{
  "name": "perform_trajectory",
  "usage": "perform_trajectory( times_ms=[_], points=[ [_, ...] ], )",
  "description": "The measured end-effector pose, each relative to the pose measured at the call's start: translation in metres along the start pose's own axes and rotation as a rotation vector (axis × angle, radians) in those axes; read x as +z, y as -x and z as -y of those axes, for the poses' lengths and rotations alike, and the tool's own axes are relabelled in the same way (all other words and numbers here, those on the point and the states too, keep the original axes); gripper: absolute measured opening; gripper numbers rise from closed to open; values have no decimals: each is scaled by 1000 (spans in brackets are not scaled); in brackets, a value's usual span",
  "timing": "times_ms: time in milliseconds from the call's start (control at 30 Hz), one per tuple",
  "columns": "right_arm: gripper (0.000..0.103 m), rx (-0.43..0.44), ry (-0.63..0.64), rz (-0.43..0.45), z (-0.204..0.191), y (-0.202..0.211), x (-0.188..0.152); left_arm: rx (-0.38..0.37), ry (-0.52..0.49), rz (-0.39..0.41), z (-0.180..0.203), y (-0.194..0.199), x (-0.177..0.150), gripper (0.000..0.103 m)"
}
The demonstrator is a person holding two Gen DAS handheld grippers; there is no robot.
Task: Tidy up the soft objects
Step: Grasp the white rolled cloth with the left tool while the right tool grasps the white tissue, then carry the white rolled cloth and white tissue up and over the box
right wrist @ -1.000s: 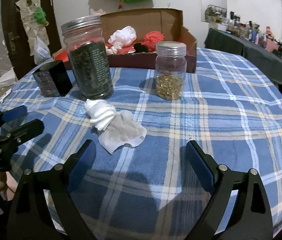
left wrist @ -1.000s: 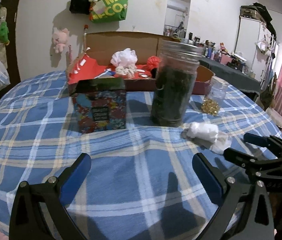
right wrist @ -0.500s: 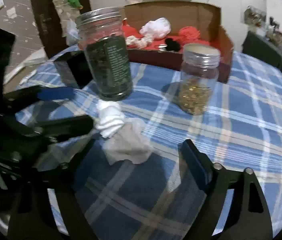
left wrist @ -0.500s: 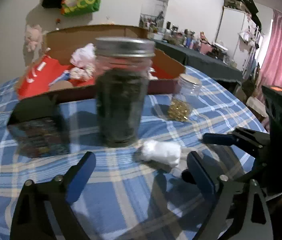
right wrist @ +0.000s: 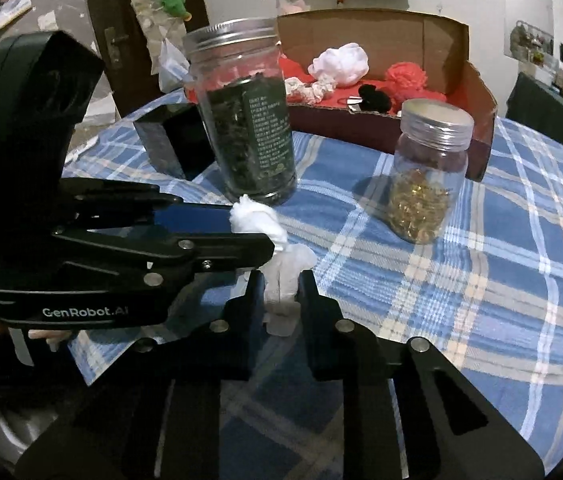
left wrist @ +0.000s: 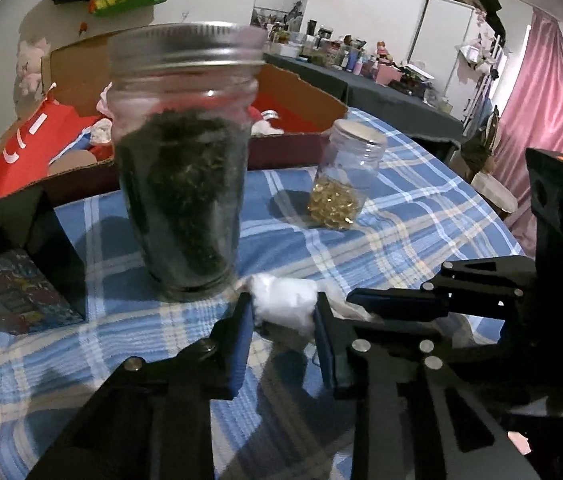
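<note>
A crumpled white cloth lies on the blue plaid tablecloth in front of the tall dark jar. My left gripper is shut on its bunched end. In the right wrist view the cloth runs from the left gripper's fingers down to my right gripper, which is shut on its flat thin end. An open cardboard box at the back holds white, red and black soft items.
A tall jar of dark leaves stands right behind the cloth. A small jar of gold beads is to its right. A black patterned box stands at the left. The tablecloth spreads out to the right.
Both grippers moved in on the white cloth from either side and closed on it: the left on the bunched end, the right on the flat end.
</note>
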State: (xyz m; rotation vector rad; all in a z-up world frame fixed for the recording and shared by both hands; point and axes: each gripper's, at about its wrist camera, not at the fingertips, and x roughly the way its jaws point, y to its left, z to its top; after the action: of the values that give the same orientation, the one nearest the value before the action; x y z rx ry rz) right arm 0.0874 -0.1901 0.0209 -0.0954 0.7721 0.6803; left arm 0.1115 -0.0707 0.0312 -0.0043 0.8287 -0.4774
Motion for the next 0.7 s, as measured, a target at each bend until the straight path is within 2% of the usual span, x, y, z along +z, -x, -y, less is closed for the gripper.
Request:
perform_trajectory(
  times_ms=[133,700],
  points=[
    [12,-9,-17,15,-2,4,-2,1,-9,15,-2,9,-1,29],
    [12,-44,-144,113,-7,20,9,-29,-46,26,-22,42,-7,29]
  ],
)
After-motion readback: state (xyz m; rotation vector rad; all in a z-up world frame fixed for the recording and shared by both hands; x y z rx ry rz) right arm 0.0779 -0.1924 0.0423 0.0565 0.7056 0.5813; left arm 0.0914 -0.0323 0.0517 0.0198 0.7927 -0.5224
